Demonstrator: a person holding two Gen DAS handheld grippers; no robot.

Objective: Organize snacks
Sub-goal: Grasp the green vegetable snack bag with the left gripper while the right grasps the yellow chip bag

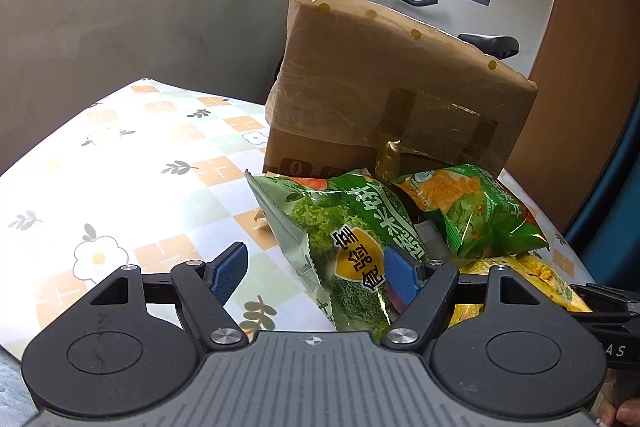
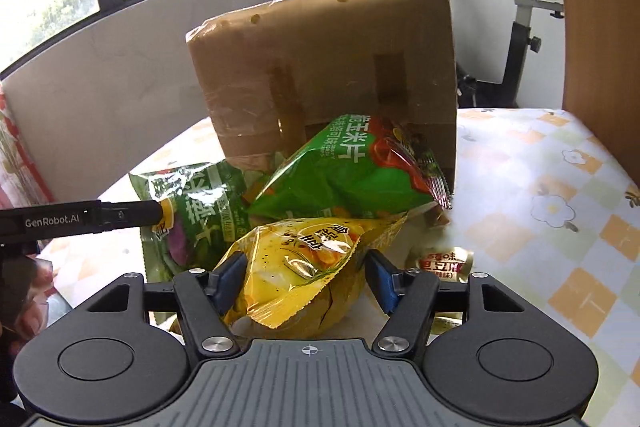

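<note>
Cardboard, brown and patched with tape, forms a box standing near the far edge of a table covered in a checked, flowered cloth. Heaped against the box's near side are the snacks: a green broccoli bag, a green corn-chip bag leaning on the box, a yellow bag nearest the front edge, and a small gold packet beside it toward the right edge. The left gripper has its jaws spread wide around the broccoli bag; one blue pad seems to touch the foil, the other stands clear, so nothing is held. The right gripper is likewise released, its jaws straddling the yellow bag's crimped end without pinching it. The risk, as I judge it, lies in the pile itself: the bags overlap, so lifting one could drag a neighbour along or tip the corn-chip bag off the box. Slick, puffy foil may also slip from a shallow pinch, and a hard squeeze could crush the chips.
</note>
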